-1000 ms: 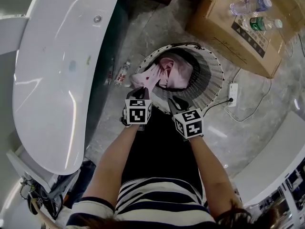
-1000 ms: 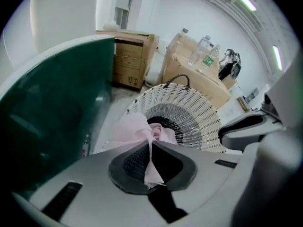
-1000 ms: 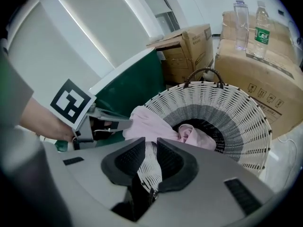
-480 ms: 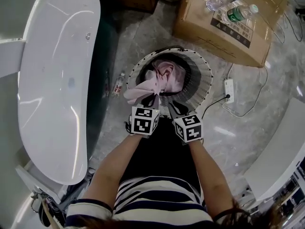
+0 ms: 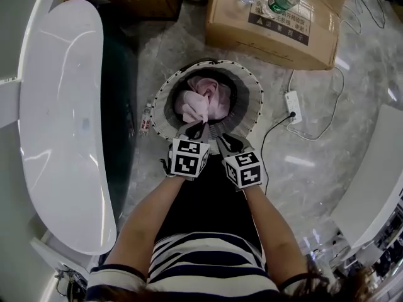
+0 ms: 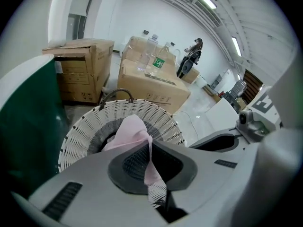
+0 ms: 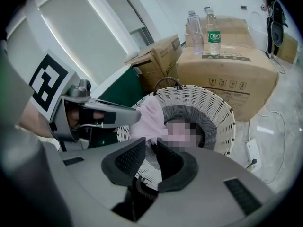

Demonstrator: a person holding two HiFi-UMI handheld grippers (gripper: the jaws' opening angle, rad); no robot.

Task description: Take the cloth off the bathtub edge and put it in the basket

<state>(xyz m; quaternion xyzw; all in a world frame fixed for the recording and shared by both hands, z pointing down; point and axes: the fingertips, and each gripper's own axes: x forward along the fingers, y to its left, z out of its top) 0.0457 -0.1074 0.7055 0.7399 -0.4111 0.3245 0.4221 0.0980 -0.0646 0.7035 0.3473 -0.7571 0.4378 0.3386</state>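
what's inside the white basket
A pink cloth lies bunched in the white wicker basket, one end pinched in the left gripper, whose jaws are shut on it. Whatever lies beneath the cloth cannot be seen.

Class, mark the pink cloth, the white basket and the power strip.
pink cloth (image 5: 200,100): head view, bunched part inside the basket.
basket (image 5: 255,102): head view, right side of its rim.
power strip (image 5: 292,107): head view, middle of its white body.
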